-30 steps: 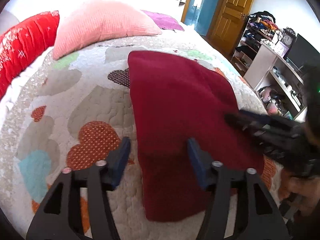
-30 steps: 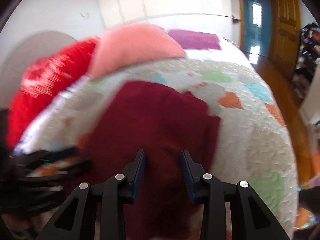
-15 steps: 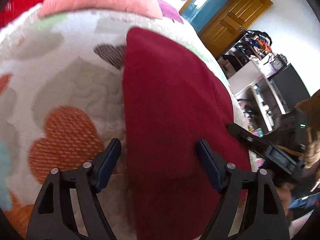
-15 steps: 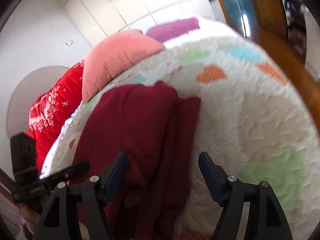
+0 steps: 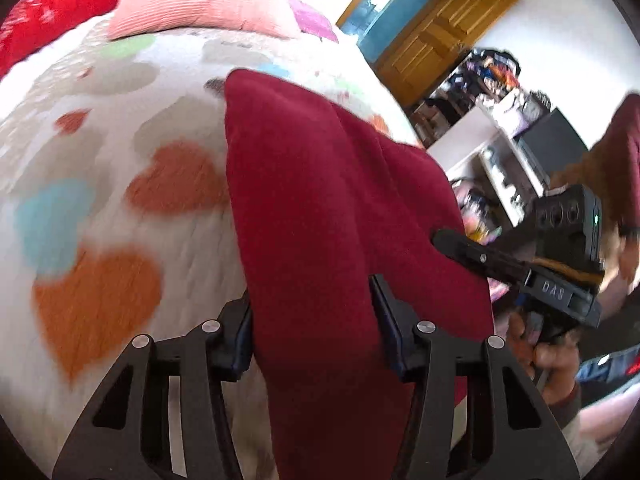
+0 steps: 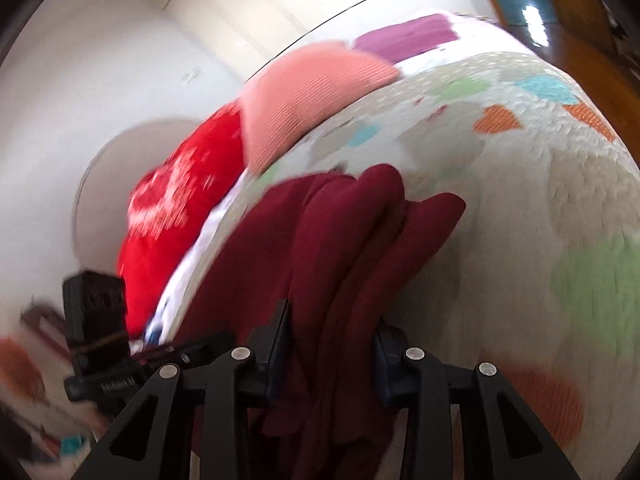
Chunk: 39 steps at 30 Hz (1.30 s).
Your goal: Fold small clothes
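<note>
Maroon garment (image 5: 328, 216) now bunched, seemingly lifted

Two fisheye views, one mounted on each gripper, both looking forward along the fingers and angled down at the quilt (image 5: 120, 168) from close range. The left wrist view faces up the bed toward the pink pillow (image 5: 200, 0), with the wooden door (image 5: 436, 44) and shelving at right; the right gripper (image 5: 452, 242) enters from its right side. The right wrist view faces the same pillow (image 6: 304, 92) and white wall. Both share the maroon garment (image 5: 320, 208) (image 6: 320, 240), quilt, and pillows.
</note>
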Available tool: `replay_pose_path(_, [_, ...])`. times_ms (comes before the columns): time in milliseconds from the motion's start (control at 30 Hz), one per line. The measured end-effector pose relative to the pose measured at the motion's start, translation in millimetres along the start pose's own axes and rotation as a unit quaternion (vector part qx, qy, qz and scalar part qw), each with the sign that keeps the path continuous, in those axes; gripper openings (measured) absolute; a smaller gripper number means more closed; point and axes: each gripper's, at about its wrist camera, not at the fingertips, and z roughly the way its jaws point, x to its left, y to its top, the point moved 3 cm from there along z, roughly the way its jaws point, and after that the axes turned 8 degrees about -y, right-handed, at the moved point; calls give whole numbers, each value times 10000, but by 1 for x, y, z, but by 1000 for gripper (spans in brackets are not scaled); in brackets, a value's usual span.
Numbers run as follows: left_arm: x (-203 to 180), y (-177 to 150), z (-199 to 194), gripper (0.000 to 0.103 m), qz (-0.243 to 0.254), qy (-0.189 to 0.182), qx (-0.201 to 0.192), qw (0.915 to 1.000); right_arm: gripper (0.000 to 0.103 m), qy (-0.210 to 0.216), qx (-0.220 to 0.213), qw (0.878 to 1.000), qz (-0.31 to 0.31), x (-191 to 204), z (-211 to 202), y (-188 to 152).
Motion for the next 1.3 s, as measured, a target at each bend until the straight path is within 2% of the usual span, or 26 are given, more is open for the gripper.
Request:
replay_pose_path(67, [5,-28,-4,52,-76,244,105,9996,39,51,165,9998,-23,6,-1,-28])
replay_pose_path(100, [8,-40,-2,52,-51,426,204,9989,42,-83,412,9991,-60,8,6,-46])
replay_pose_path(167, [11,-53,-8,54,84,573,69,9983,47,-550,671,9960,-197,5,14,-62])
replay_pose_path(233, [9,-54,-23,54,113,698,-96,9975,48,-672,417,9968,-143,5,-2,-65])
replay_pose_path(333, [-4,-49,-52,54,381,1098,-664,9910,48,-689,-42,9973,-261,16,-28,-57])
replay_pose_path(433, [-11,-47,-55,54,525,1153,-777,9889,47,-1043,-370,9925,-513,31,-33,-46])
replay_pose_path(467, [-14,-49,-51,54,533,1118,-736,9896,39,-1154,-389,9902,-679,37,-27,-43])
replay_pose_path(567, [-14,-49,-24,54,610,1165,-454,9903,29,-1608,-203,9785,-1274,53,4,-41])
replay_pose_path(600, [-13,-53,-13,54,729,1394,-385,9868,29,-1855,-108,9714,-1476,53,19,-40])
replay_pose_path(667, [-14,-58,-3,56,882,1599,-388,9824,29,-2389,70,9569,-1647,36,42,-40])
replay_pose_path(733, [-15,-62,-4,60,899,1607,-422,9820,29,-2129,156,9684,-1288,21,43,-38])
replay_pose_path(800, [-13,-60,-4,61,867,1589,-406,9827,29,-1940,133,9734,-1209,21,24,-34])
replay_pose_path(900, [-12,-62,-5,62,791,1575,-437,9834,29,-1384,108,9811,-1348,44,-7,-44])
replay_pose_path(967, [-14,-63,-5,62,771,1603,-445,9830,29,-1228,123,9792,-1610,63,-13,-56])
replay_pose_path(1067, [-15,-66,-7,64,730,1585,-452,9836,29,-1379,373,9698,-1976,77,-11,-89])
replay_pose_path(1133, [-15,-68,-5,65,705,1544,-425,9846,29,-1818,445,9573,-2205,71,-6,-110])
replay_pose_path(1167, [-14,-69,-4,65,696,1577,-418,9841,29,-1852,454,9573,-2174,64,-2,-117])
replay_pose_path(1267, [-16,-70,-4,65,650,1629,-463,9834,29,-1642,413,9697,-1763,55,1,-118])
replay_pose_path(1300, [-16,-70,-5,65,624,1631,-462,9835,29,-1656,410,9693,-1773,56,0,-117])
